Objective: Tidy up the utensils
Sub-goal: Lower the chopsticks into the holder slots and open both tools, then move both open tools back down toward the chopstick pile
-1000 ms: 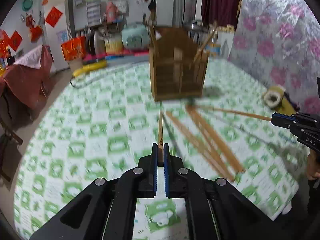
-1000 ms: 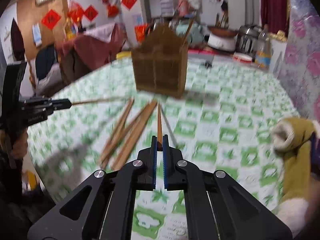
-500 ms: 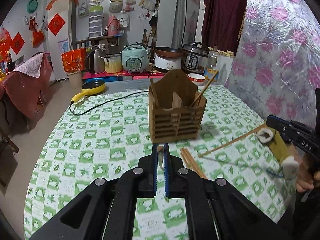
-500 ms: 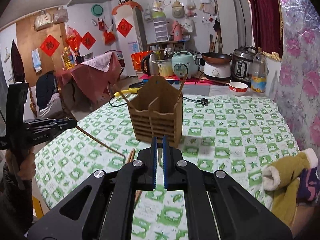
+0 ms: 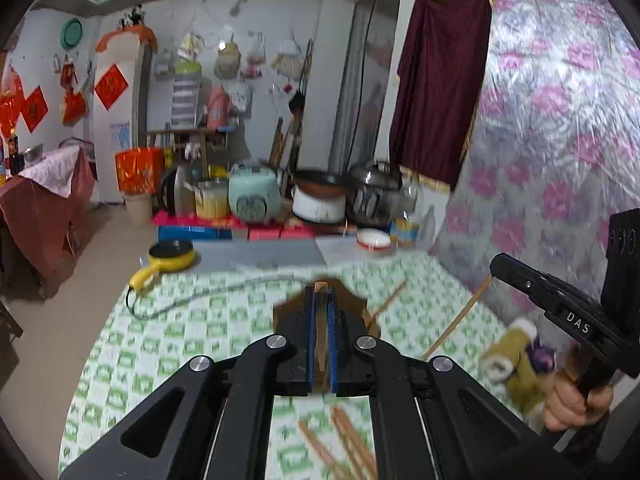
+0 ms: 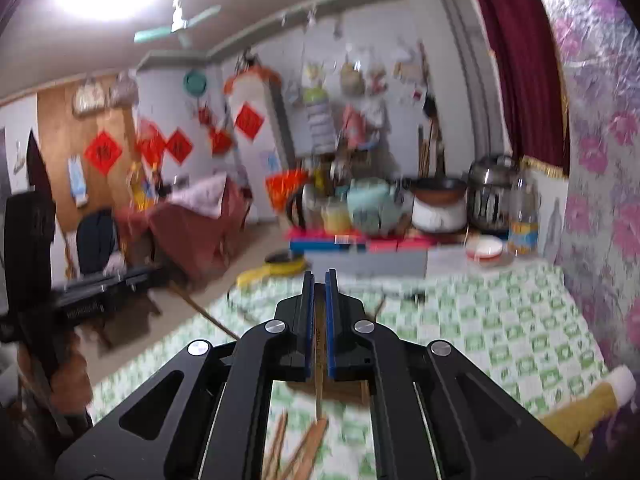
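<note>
My left gripper (image 5: 319,300) is shut on a wooden chopstick (image 5: 321,344) that hangs down between the jaws. The wooden utensil holder (image 5: 358,306) is mostly hidden behind its fingers. My right gripper (image 6: 319,280) is shut on another chopstick (image 6: 319,380), tip pointing down. It also shows in the left wrist view (image 5: 496,268), with its chopstick (image 5: 456,320) slanting down to the table. Several loose chopsticks (image 5: 340,440) lie on the green checked tablecloth (image 5: 180,328) below both grippers; they also show in the right wrist view (image 6: 304,448).
A yellow plush toy (image 5: 516,352) lies at the table's right edge. A yellow pan (image 5: 170,258), a cable (image 5: 224,288) and a red-rimmed bowl (image 5: 373,238) sit at the far end. Cookers (image 5: 254,198) stand behind. A floral sheet (image 5: 560,120) hangs on the right.
Both grippers have lifted and tilted upward with their chopsticks. The holder has dropped low in view behind the fingers, and the chopsticks now hang down between the jaws.
</note>
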